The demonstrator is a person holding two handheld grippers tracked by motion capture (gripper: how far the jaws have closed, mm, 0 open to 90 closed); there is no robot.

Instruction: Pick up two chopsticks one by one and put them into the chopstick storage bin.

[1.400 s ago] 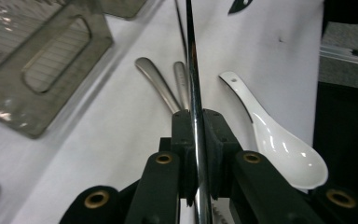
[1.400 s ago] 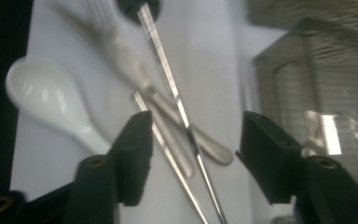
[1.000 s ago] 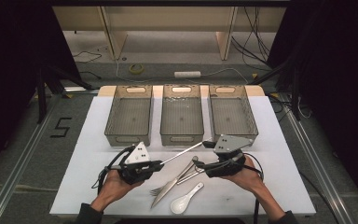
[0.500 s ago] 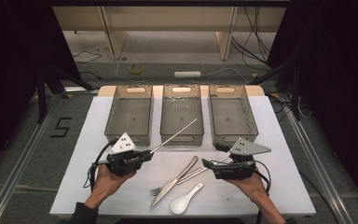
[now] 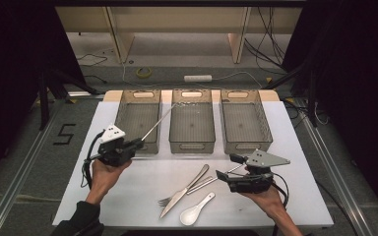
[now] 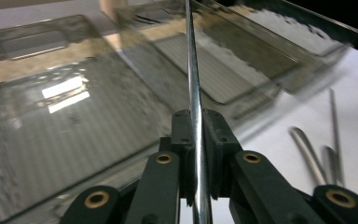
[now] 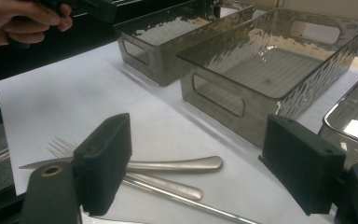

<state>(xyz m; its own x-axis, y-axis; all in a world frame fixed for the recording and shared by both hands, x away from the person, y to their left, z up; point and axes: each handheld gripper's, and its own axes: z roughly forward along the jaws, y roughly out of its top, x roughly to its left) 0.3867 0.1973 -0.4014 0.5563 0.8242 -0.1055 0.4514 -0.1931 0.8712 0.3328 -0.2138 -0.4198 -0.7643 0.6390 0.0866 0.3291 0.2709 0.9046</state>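
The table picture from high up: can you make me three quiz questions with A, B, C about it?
1. How many grey bins stand on the table?
A two
B three
C five

2. Where is the white spoon?
A on the table, outside the bins
B in the middle bin
C in a claw

3. What is the left claw doing?
A open and empty
B shut on the spoon
C shut on a thin metal stick

Answers:
1 B: three bins stand side by side.
2 A: the spoon lies on the white top near the front edge.
3 C: the stick sits pinched between the black jaws.
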